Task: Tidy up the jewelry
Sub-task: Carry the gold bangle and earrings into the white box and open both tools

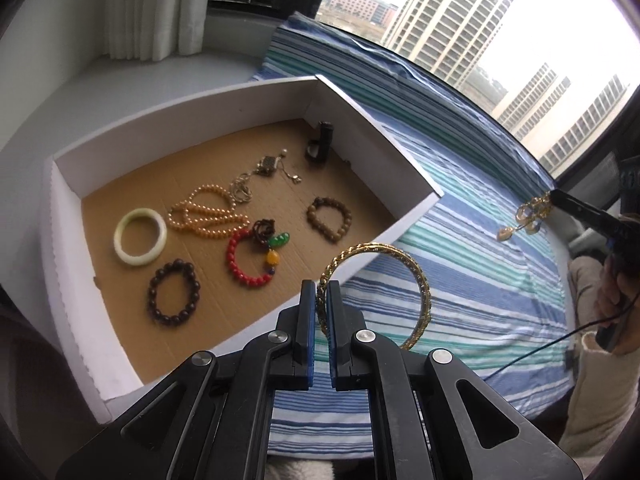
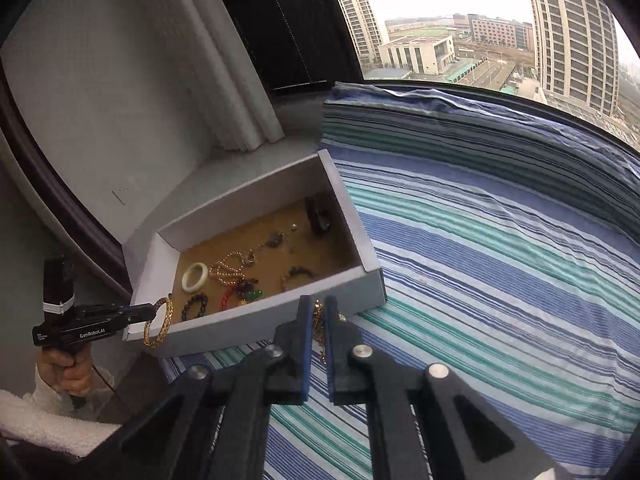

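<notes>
Closest in, the left gripper (image 1: 321,294) has its blue-padded jaws drawn nearly together on the rim of a gold bangle (image 1: 384,276), which stands upright and juts out to the right of the fingertips, over the near edge of the white box (image 1: 416,216). Seen from the other side, that tool's black body reads "GenRobot.AI" in white letters. The right gripper (image 2: 319,312) is likewise pinched almost shut, with a gold chain bracelet (image 2: 319,330) caught between its pads and dangling below them above the striped bedsheet (image 2: 500,280). Just ahead of both tips sits the box with its brown cardboard floor. Nearest the left fingertips lie a dark brown bead bracelet (image 1: 173,294) and a red bead bracelet (image 1: 250,258) carrying green and amber charms; a little further off are a pale jade bangle (image 1: 140,236), an orange pearl strand (image 1: 208,218) and a brown bead bracelet (image 1: 330,218). Beyond those, a silver chain (image 1: 260,178) lies toward the far wall, and a dark ring (image 1: 320,144) stands in the back corner.
</notes>
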